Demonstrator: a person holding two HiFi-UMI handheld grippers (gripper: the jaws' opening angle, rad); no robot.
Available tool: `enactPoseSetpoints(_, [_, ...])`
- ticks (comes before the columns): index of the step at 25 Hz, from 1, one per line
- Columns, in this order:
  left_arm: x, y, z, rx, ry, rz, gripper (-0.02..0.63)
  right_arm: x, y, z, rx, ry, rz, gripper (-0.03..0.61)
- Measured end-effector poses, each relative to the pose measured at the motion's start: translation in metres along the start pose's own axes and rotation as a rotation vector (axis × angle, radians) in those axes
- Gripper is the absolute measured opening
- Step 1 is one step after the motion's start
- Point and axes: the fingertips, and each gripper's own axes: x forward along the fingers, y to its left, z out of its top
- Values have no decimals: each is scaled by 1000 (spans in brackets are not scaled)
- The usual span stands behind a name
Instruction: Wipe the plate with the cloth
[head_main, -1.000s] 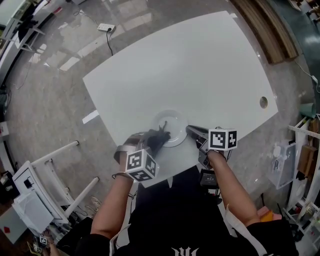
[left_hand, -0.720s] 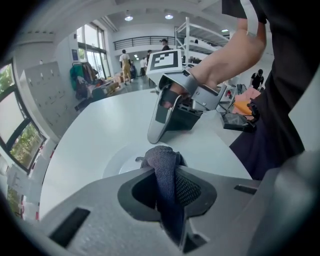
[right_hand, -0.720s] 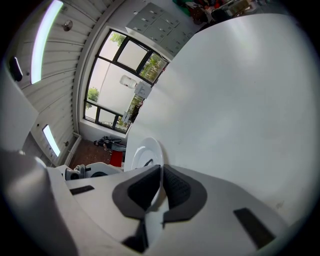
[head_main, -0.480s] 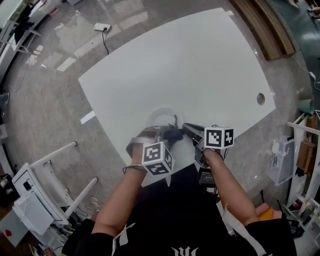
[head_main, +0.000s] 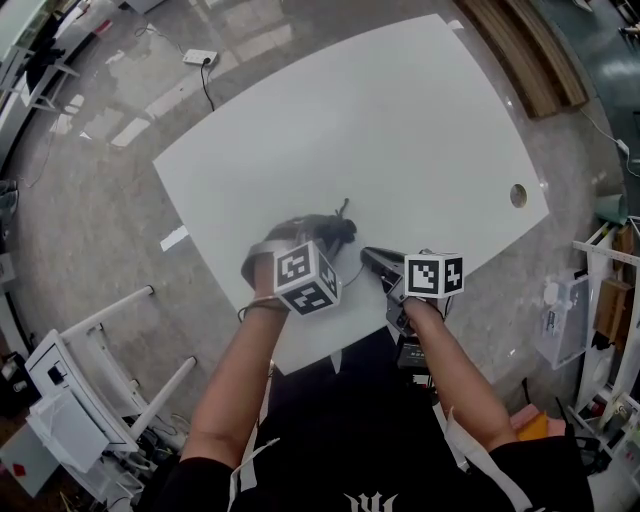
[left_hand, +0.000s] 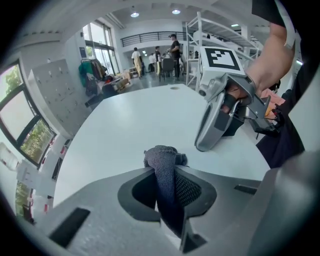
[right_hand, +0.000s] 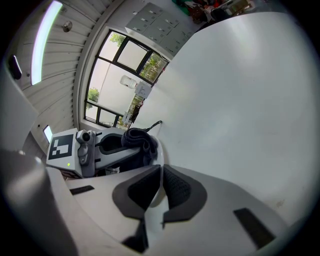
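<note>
My left gripper (head_main: 318, 236) is shut on a dark grey cloth (head_main: 328, 230), which bunches out past its jaws (left_hand: 162, 159). In the head view the cloth and the left gripper's marker cube cover most of the white plate. The right gripper view shows the plate's rim (right_hand: 158, 154) standing between the jaws of my right gripper (right_hand: 161, 172), which are shut on it. There the cloth (right_hand: 139, 140) lies against the plate just beyond those jaws. My right gripper (head_main: 368, 259) reaches in from the near right, and it also shows in the left gripper view (left_hand: 214, 127).
The plate rests on a large white table (head_main: 400, 130) with a round cable hole (head_main: 517, 195) near its right edge. A power strip (head_main: 200, 57) lies on the floor beyond the table. White frames (head_main: 100, 350) stand at the near left. Shelving (head_main: 600, 290) stands at the right.
My left gripper has swept the cloth over the plate, first rightward and then away from me. The right gripper has stayed shut on the plate's near right rim.
</note>
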Motion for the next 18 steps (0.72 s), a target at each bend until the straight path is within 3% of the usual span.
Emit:
enactPoseSetpoints(8, [-30,13,-45,-37,71,50,50,-1,-2,2,4,-11,-4,17])
enactPoseSetpoints(14, [-45,-27,-57,-23,100,17,50,-1,-1,5,-5,-28,-13,17])
enactPoseSetpoints(18, [-40,-64,-45,-23,83,-36,49,-2,-2,6,-12,-33,-18,17])
